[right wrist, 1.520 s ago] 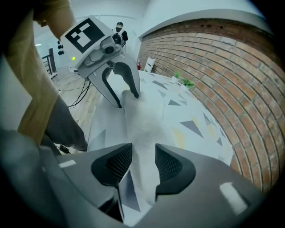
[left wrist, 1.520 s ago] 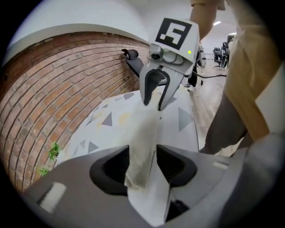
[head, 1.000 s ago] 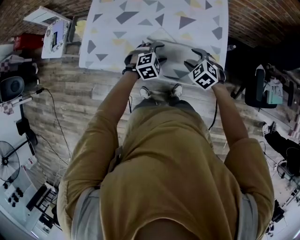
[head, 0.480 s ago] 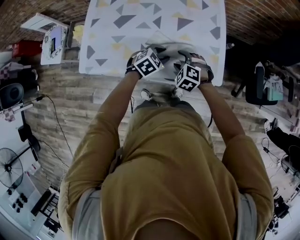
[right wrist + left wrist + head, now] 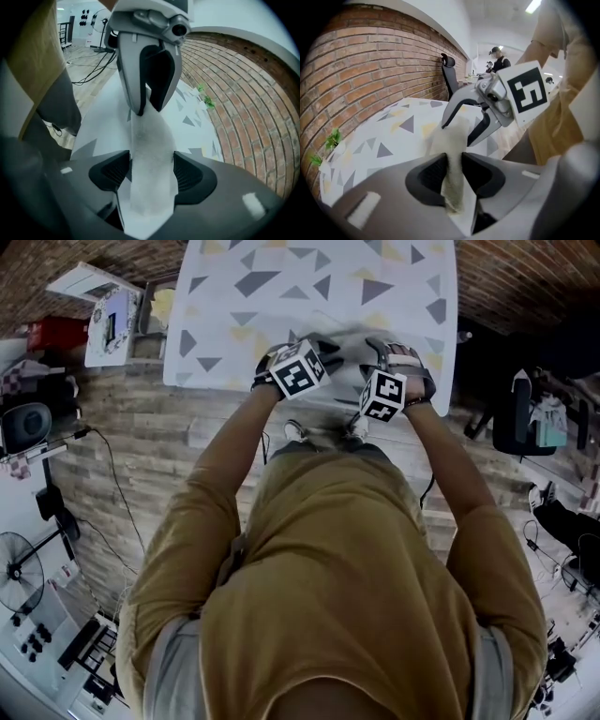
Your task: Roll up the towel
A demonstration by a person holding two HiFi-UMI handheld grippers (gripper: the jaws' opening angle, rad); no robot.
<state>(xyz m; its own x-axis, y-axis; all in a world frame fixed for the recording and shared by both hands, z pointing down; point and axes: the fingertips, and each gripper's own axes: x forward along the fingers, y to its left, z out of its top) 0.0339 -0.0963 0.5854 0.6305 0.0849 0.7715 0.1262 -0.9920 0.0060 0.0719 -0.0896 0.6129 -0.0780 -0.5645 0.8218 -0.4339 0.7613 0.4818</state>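
**Head view: one towel, two grippers, at the desk's near edge**

Head view puts the one desk [image 5: 225,306] at 12 o'clock, its white top scattered with grey and pale yellow triangles. Wood-plank floor [image 5: 159,427] lies below and to either side of it. A curved brick wall [image 5: 370,61] runs along the desk's far side. Two small green sprigs [image 5: 328,143] sit where the desk meets the wall. One black office chair [image 5: 450,77] stands at the end of the wall, and one person [image 5: 500,58] stands far behind it. On the floor, one floor fan [image 5: 14,563] is at 8 o'clock and loose cables [image 5: 103,465] trail at 9 o'clock. The wearer's two shoes [image 5: 292,426] show just under the desk's near edge.

There are two grippers, each with one marker cube [image 5: 298,369]. They sit close together over the near edge, the left gripper [image 5: 325,341] at about 11 o'clock of the right gripper [image 5: 380,348].

There is one towel [image 5: 349,341], pale and bunched into a thick strip. It spans the short gap between the two grippers above the desk's near edge. The left jaws are closing and pinch one end of the strip tightly between their pads. The right jaws are easing open, and the thicker end fills the gap between them and touches both pads. Whether the strip rests on the desk cannot be told.
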